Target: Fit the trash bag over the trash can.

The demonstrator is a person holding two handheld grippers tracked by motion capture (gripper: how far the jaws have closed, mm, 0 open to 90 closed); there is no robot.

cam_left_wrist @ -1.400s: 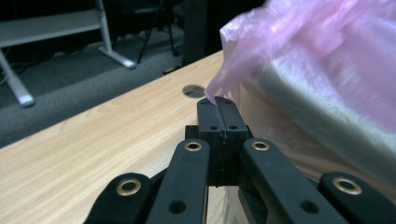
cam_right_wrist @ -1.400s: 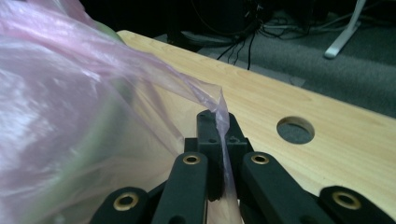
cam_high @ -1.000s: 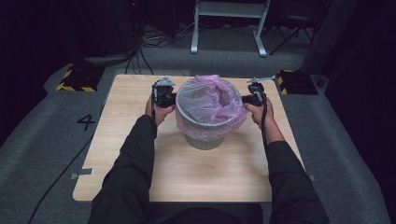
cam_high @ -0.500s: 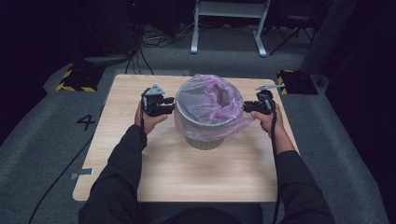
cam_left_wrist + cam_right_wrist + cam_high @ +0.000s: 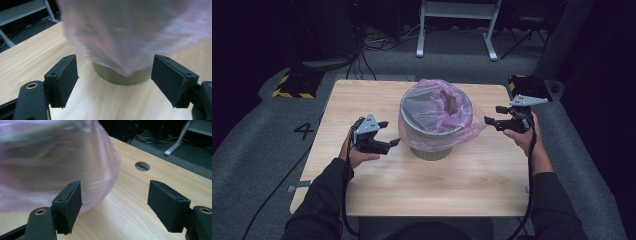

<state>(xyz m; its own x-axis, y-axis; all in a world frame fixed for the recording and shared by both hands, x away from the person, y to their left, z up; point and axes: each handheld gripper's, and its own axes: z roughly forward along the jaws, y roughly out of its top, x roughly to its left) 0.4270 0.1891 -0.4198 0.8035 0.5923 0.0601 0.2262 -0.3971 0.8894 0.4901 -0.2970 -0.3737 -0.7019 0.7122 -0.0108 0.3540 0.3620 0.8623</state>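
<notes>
A round olive-green bin point(image 5: 432, 151) stands mid-table, lined with a thin pink plastic bag point(image 5: 435, 112) folded over its rim and hanging down the sides. My left gripper point(image 5: 388, 135) is open just left of the bin, a little apart from the bag. In the left gripper view the bag point(image 5: 130, 32) hangs blurred above the bin's base point(image 5: 122, 76), between and beyond the jaws. My right gripper point(image 5: 492, 122) is open at the bag's right edge, close to the bulging plastic point(image 5: 55, 165). Nothing is held.
The wooden table point(image 5: 377, 180) has bare room in front of the bin. A round hole point(image 5: 142, 166) pierces the top near the right gripper. Cables, a metal stand point(image 5: 457, 25) and yellow-black blocks point(image 5: 289, 85) lie on the floor beyond.
Both grippers have let go of the bag's rim and drawn outward and toward the person. The left one dropped lower and nearer the front. The bag now sits spread over the bin.
</notes>
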